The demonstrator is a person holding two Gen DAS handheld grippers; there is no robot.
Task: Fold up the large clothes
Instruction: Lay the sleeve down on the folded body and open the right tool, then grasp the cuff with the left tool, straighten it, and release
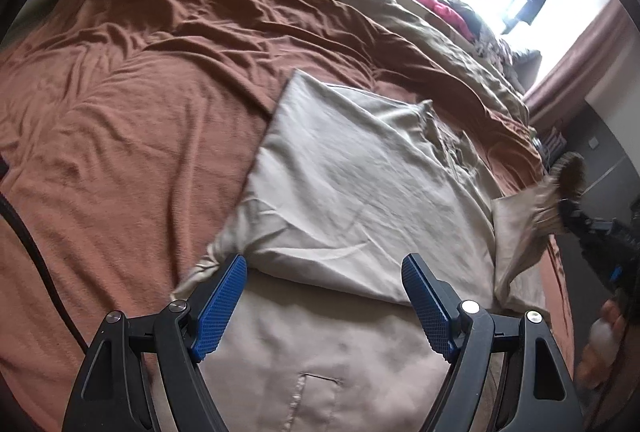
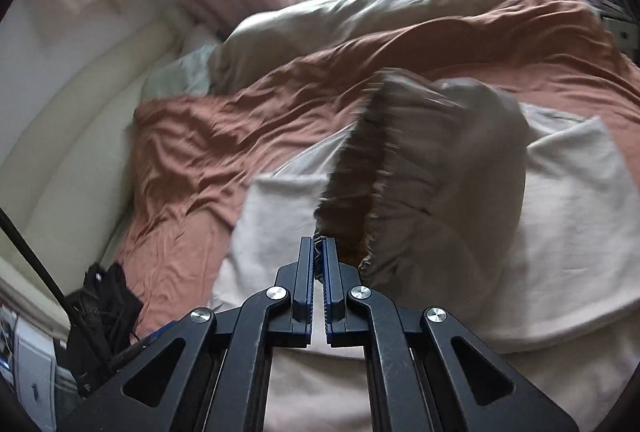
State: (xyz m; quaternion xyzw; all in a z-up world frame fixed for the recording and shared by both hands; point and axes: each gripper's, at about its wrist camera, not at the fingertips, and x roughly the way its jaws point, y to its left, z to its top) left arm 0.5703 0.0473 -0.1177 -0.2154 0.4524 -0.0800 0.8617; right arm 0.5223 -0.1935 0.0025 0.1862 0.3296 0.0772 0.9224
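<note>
A beige pair of trousers (image 1: 360,192) lies partly folded on a brown blanket (image 1: 140,92). My left gripper (image 1: 324,268) is open and empty, just above the garment's near part. My right gripper (image 2: 319,244) is shut on a frayed hem of the trousers (image 2: 420,172) and holds that trouser leg lifted and blurred above the rest of the garment (image 2: 560,212). In the left wrist view the right gripper (image 1: 576,220) shows at the right edge, with the lifted leg end (image 1: 520,232) hanging from it.
An olive duvet (image 1: 380,4) lies along the far side of the bed. Pink and dark clothes (image 1: 444,8) are piled by the bright window. A cream padded headboard (image 2: 60,112) and dark cables (image 2: 96,312) are at the left in the right wrist view.
</note>
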